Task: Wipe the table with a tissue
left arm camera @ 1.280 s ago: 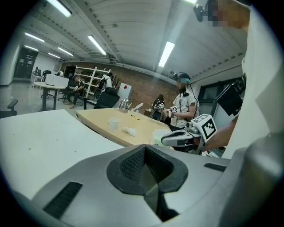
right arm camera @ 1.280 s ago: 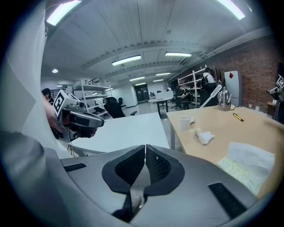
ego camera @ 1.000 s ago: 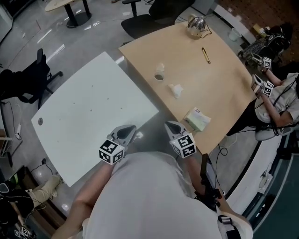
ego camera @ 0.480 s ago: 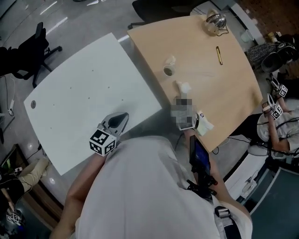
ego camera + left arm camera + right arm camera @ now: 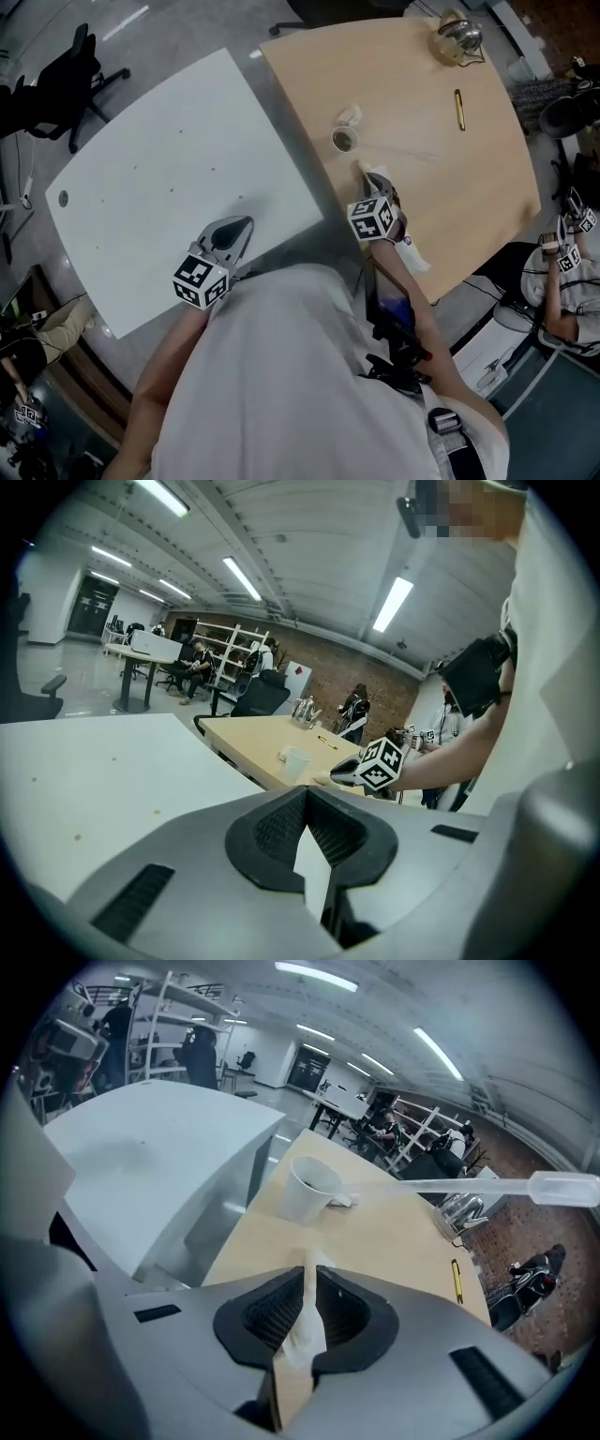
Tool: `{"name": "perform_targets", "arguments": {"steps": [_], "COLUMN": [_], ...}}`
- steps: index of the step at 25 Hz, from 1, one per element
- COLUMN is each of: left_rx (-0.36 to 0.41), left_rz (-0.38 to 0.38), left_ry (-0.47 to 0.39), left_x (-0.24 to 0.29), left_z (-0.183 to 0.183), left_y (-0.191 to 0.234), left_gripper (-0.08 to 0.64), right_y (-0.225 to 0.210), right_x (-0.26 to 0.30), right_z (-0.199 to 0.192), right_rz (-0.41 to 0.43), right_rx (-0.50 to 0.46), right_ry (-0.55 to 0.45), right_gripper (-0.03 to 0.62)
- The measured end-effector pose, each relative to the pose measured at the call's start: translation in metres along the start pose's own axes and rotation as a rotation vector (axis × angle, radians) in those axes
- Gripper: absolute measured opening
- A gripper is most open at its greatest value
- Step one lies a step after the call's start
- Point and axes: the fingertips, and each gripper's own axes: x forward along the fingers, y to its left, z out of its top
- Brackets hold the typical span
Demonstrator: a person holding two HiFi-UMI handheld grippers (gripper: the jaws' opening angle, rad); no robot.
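A crumpled white tissue (image 5: 371,174) lies on the wooden table (image 5: 441,178), near its edge beside the white table (image 5: 159,159). My right gripper (image 5: 377,190) reaches over that edge and is shut on the tissue (image 5: 302,1324), which sticks up between its jaws (image 5: 309,1275). A white paper cup (image 5: 345,139) stands just beyond it, also in the right gripper view (image 5: 309,1188). My left gripper (image 5: 232,236) hovers over the white table's near edge, shut and empty (image 5: 306,794). From it I see the white table (image 5: 103,761) and the right gripper's marker cube (image 5: 380,764).
On the wooden table lie a pen (image 5: 459,110), a metal kettle (image 5: 457,36) at the far end and a tissue pack (image 5: 412,255) at the near edge. A clear pipette (image 5: 487,1186) crosses the right gripper view. Another person (image 5: 567,281) sits at the right. Office chair (image 5: 66,80) stands at the left.
My right gripper has gone from close to my body out over the wooden table and closed on the tissue. The left gripper has stayed over the white table's near edge.
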Motion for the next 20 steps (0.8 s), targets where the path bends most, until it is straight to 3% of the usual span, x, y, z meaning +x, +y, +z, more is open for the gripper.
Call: {"name": "perform_targets", "arguments": {"steps": [6, 10, 12, 14, 15, 20], "left_rx": [-0.009, -0.008, -0.007, -0.007, -0.008, -0.009], "left_rz": [0.026, 0.037, 0.043, 0.045, 0.044, 0.049], "left_ry": [0.009, 0.011, 0.014, 0.017, 0.018, 0.023], "left_x": [0.006, 0.007, 0.006, 0.006, 0.007, 0.005], "left_z": [0.003, 0.004, 0.004, 0.005, 0.006, 0.008], "left_y": [0.002, 0.004, 0.004, 0.003, 0.002, 0.0], "left_gripper": [0.006, 0.006, 0.006, 0.006, 0.006, 0.006], "right_y": [0.007, -0.002, -0.001, -0.001, -0.002, -0.017], "right_x": [0.021, 0.027, 0.03, 0.033, 0.034, 0.037], "right_z": [-0.013, -0.019, -0.022, -0.027, -0.029, -0.036], "right_rz": [0.018, 0.008, 0.041, 0.091, 0.115, 0.159], "right_rx": [-0.093, -0.074, -0.042, 0.023, 0.066, 0.227], "right_ry": [0.063, 0.08, 0.085, 0.095, 0.098, 0.121], "right_gripper": [0.023, 0.043, 0.056, 0.14, 0.153, 0.158]}}
